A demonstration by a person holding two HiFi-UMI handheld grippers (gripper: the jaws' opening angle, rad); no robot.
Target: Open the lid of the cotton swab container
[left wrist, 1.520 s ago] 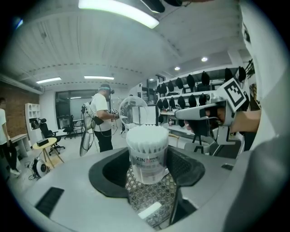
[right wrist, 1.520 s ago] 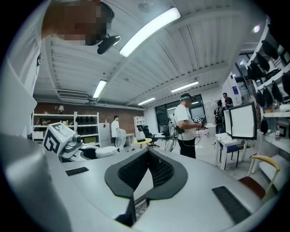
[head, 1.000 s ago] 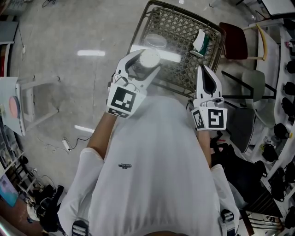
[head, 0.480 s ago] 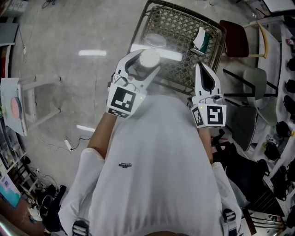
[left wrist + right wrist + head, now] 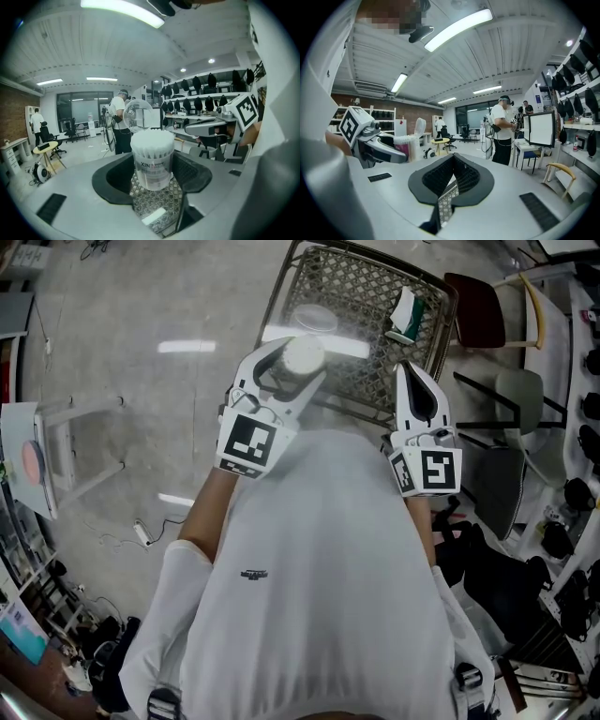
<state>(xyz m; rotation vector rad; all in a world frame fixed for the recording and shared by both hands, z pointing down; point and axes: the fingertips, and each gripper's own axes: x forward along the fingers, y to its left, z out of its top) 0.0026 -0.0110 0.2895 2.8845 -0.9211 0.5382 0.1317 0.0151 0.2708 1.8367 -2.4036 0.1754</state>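
The clear plastic cotton swab container (image 5: 152,159), open-topped with white swab tips showing, stands upright, gripped in the left tool's (image 5: 298,362) wide jaws over the woven lattice surface (image 5: 375,296). The right tool's (image 5: 411,379) jaws are pressed together.

Two hand-held grippers (image 5: 284,360) (image 5: 413,373), one swab container (image 5: 303,354), one loose lid (image 5: 316,320), perhaps one packet (image 5: 406,322)

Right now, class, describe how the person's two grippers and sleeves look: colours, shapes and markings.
Both the left gripper and the right gripper are white plastic shells that taper to two fingers with black ribbed inner faces. Each carries a cube printed with black-and-white square markers. No cables show on either. The person wears a white short-sleeved shirt.
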